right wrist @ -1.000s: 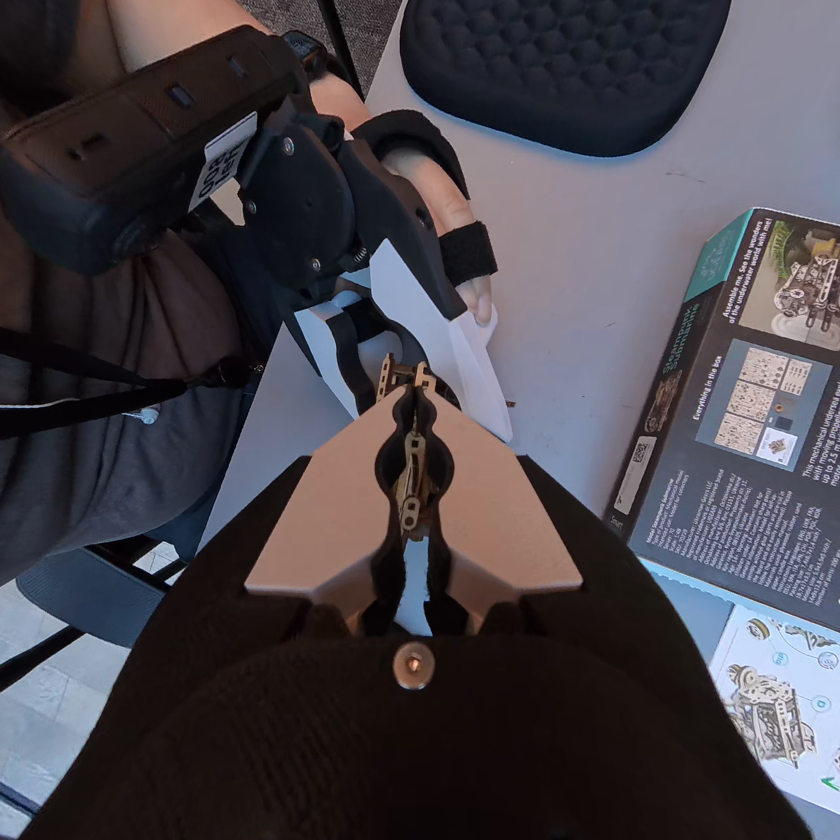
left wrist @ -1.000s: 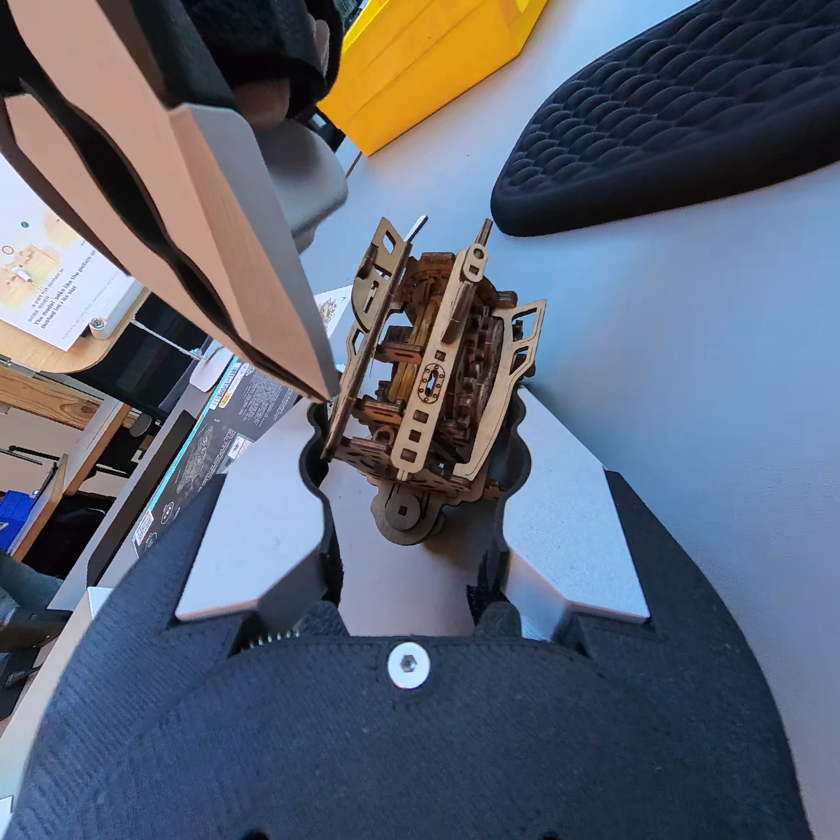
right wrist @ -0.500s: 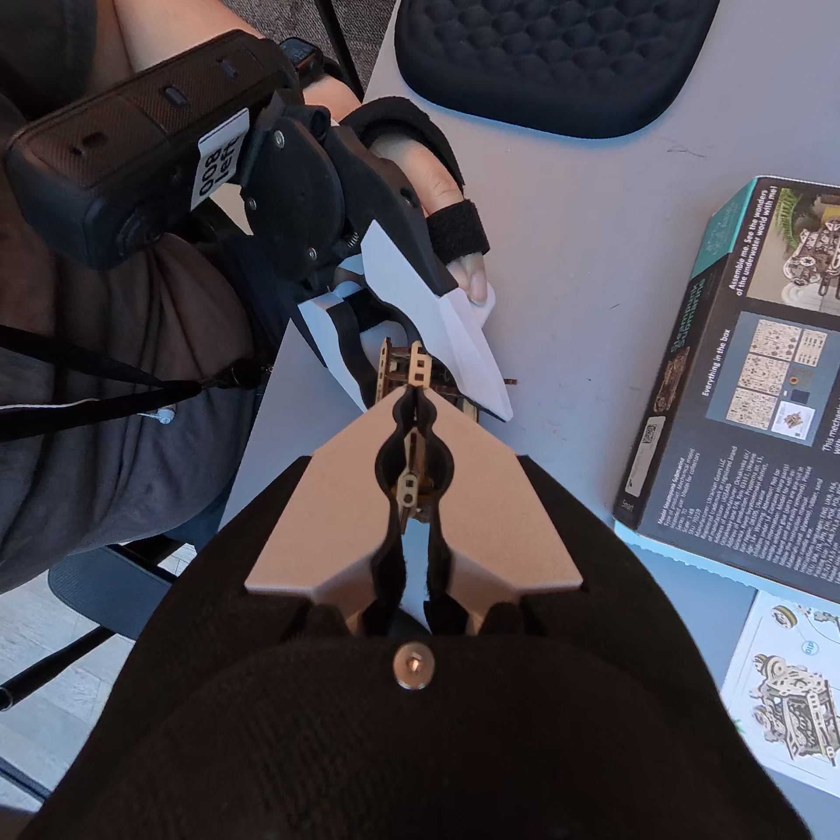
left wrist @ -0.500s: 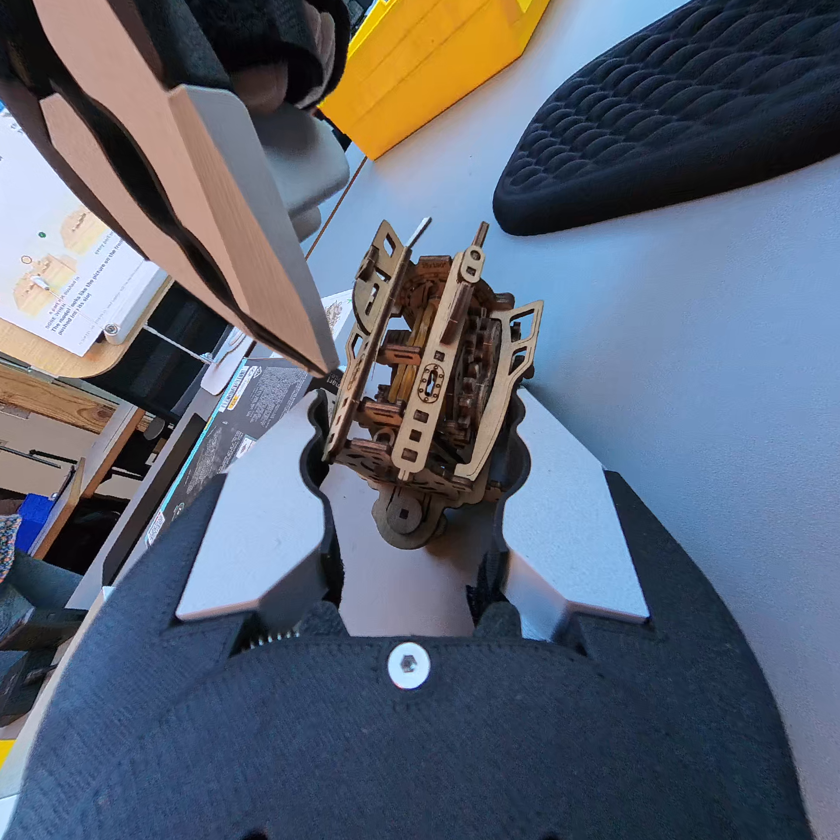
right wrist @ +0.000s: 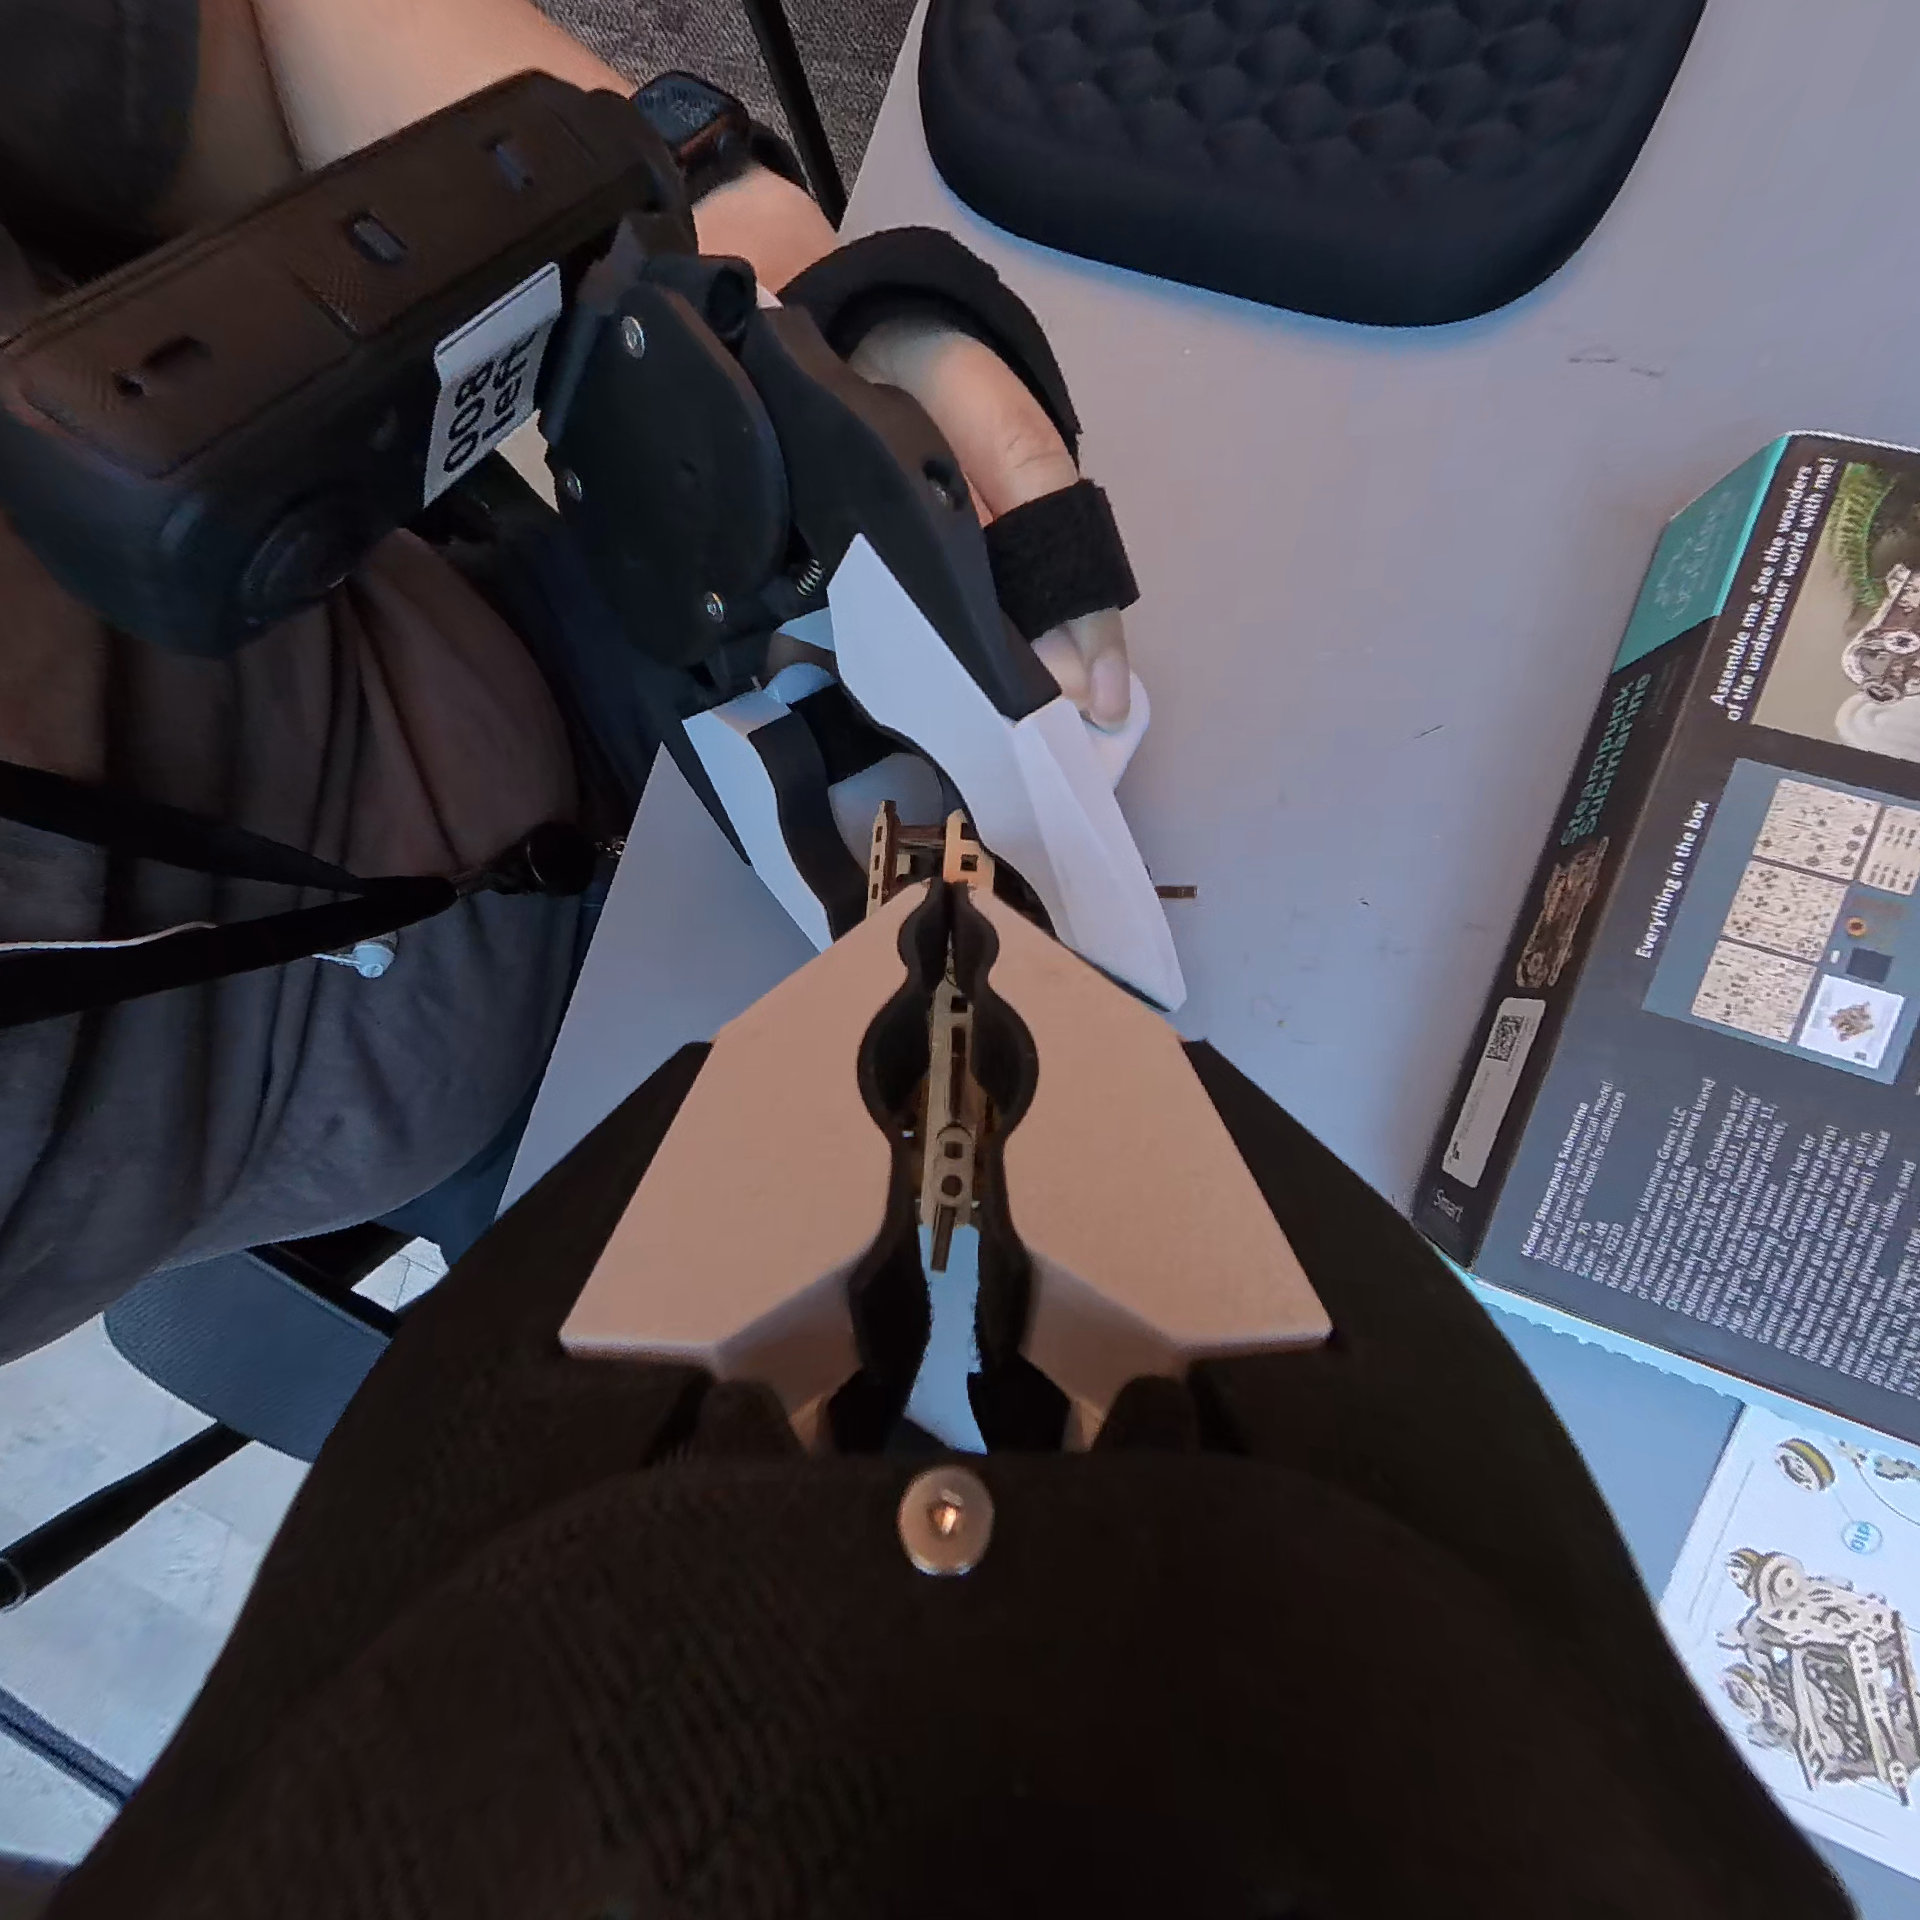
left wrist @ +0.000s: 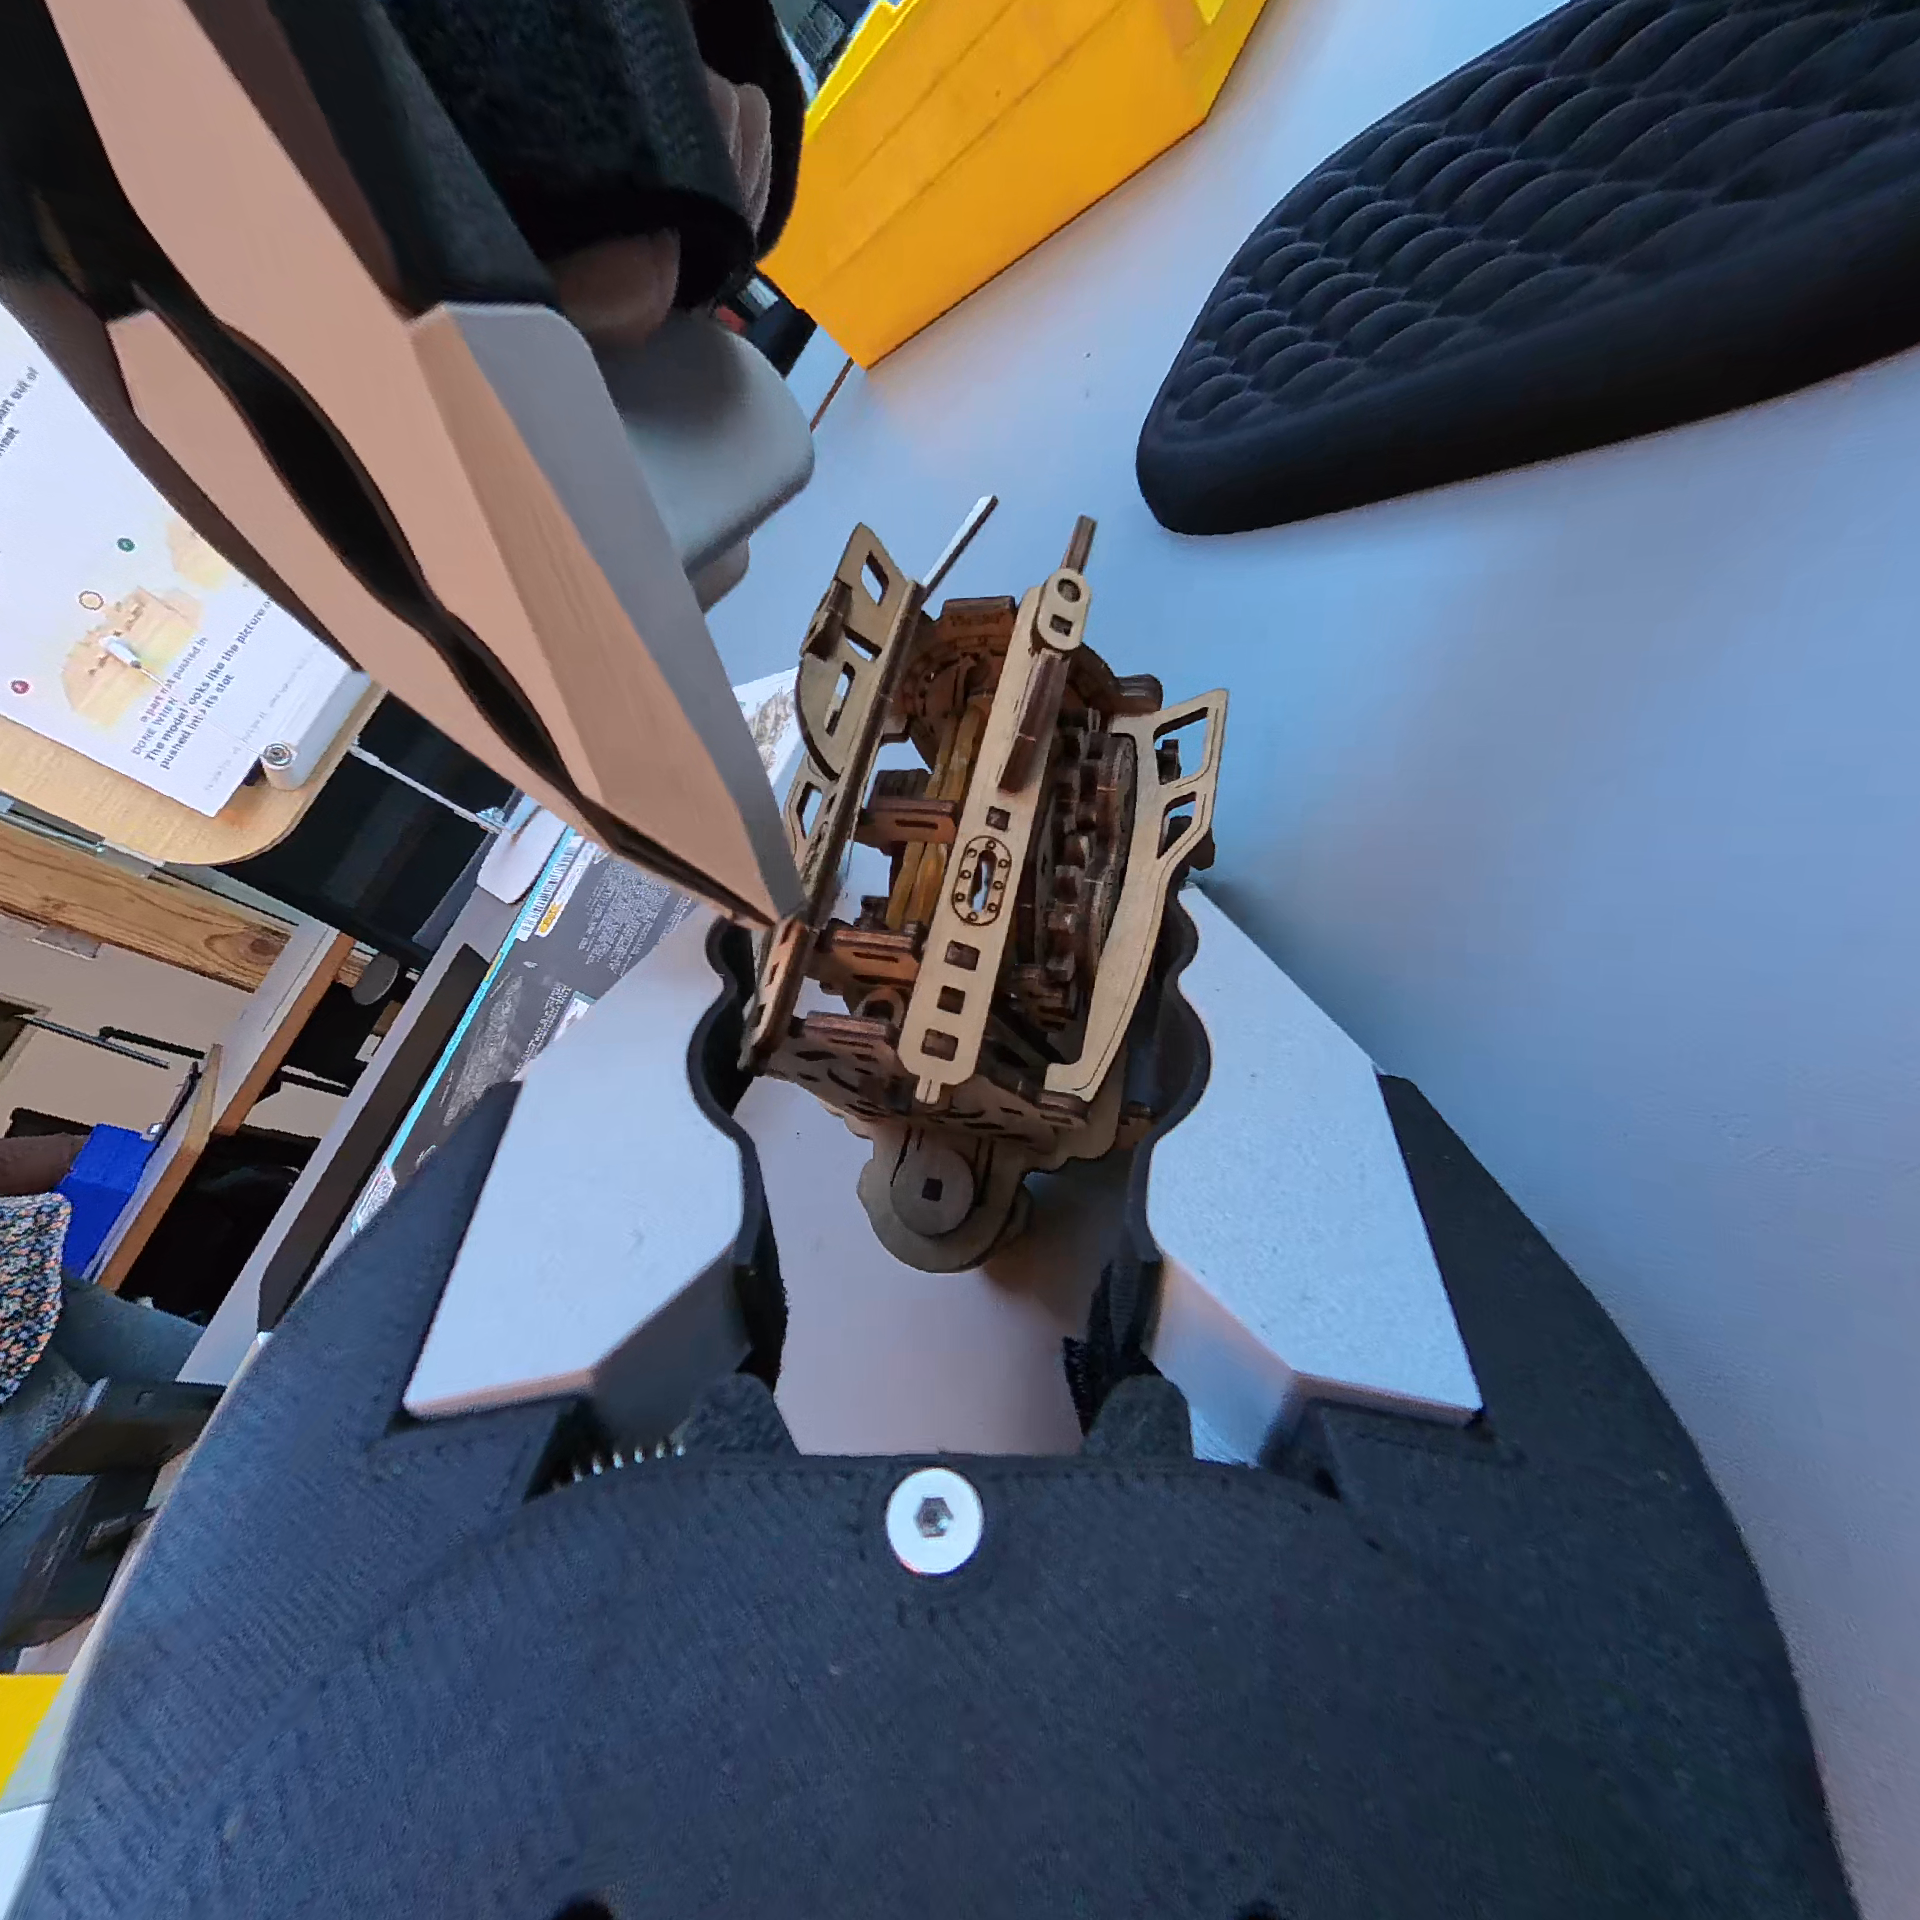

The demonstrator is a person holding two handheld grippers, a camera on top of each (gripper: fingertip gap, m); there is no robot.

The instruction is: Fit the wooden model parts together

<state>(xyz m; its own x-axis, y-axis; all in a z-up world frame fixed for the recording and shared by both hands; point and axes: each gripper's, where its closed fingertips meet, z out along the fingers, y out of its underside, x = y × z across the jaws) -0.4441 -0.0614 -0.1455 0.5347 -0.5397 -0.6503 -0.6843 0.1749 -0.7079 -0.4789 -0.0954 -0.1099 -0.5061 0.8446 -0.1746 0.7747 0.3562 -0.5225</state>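
Note:
The wooden model (left wrist: 997,894), a brown laser-cut frame with gears inside, is clamped between the silver fingers of my left gripper (left wrist: 956,935) just above the grey table. My right gripper (left wrist: 774,909) comes in from the upper left, and its closed tips pinch the model's left side panel (left wrist: 831,748). In the right wrist view, my right gripper (right wrist: 945,899) is shut on that thin wooden panel (right wrist: 951,1091), which shows edge-on between the pads. The left gripper's white fingers (right wrist: 1039,821) hold the model (right wrist: 925,842) just beyond, mostly hidden.
A black quilted pad (left wrist: 1558,260) lies at the far side of the table (right wrist: 1351,623). A yellow bin (left wrist: 987,156) stands beyond it. The dark kit box (right wrist: 1714,935) and an instruction sheet (right wrist: 1818,1662) lie to the right. The person's body fills the left. Tip to tip, the grippers are about 5 cm apart.
The right gripper has shifted slightly down along the model's side panel, still pinched on it. The left gripper holds the model in the same place.

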